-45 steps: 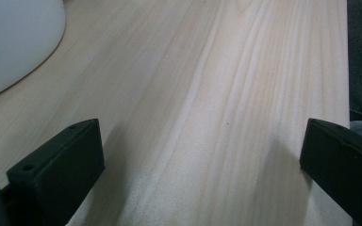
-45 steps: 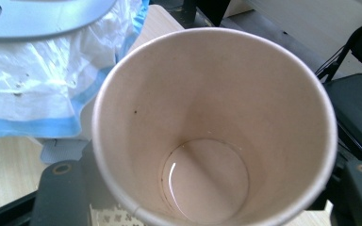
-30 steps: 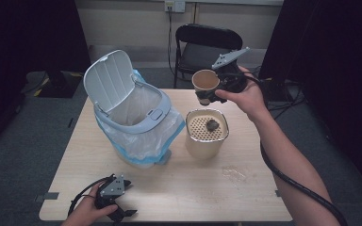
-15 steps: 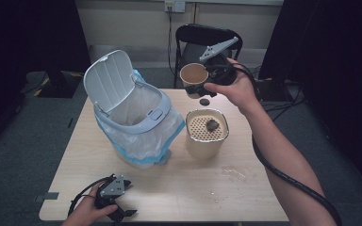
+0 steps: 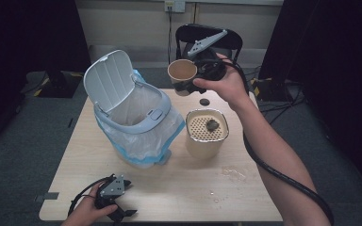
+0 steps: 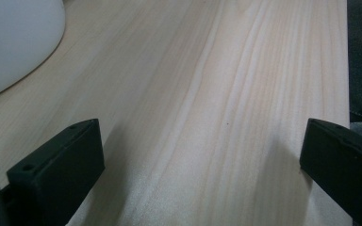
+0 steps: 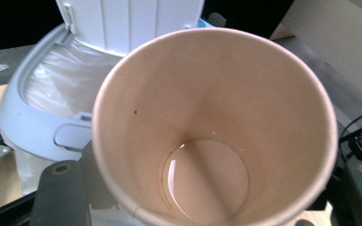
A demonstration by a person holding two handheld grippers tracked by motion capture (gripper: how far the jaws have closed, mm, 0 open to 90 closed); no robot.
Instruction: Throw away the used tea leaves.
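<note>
A tan paper cup [image 5: 181, 71] is held above the table's far edge with my right gripper [image 5: 189, 81] shut on it, its mouth tipped towards the camera. In the right gripper view the cup [image 7: 212, 117] has a thin film of liquid at its bottom and sits between the jaws of the right gripper [image 7: 212, 193]. A white bin [image 5: 139, 117] with its lid [image 5: 109, 80] raised and a clear bag inside stands just left of the cup. My left gripper [image 5: 117, 200] rests open on the table's near left corner; the left gripper [image 6: 202, 155] has bare wood between its jaws.
A beige pot with a perforated insert [image 5: 206, 134] holds a dark lump [image 5: 212, 124] to the right of the bin. A small dark disc [image 5: 204, 101] lies behind it. A wet patch [image 5: 233, 173] marks the table. A black chair [image 5: 231, 40] stands beyond the far edge.
My right gripper has carried the cup left and slightly up, from over the beige pot towards the bin. The left gripper has stayed put.
</note>
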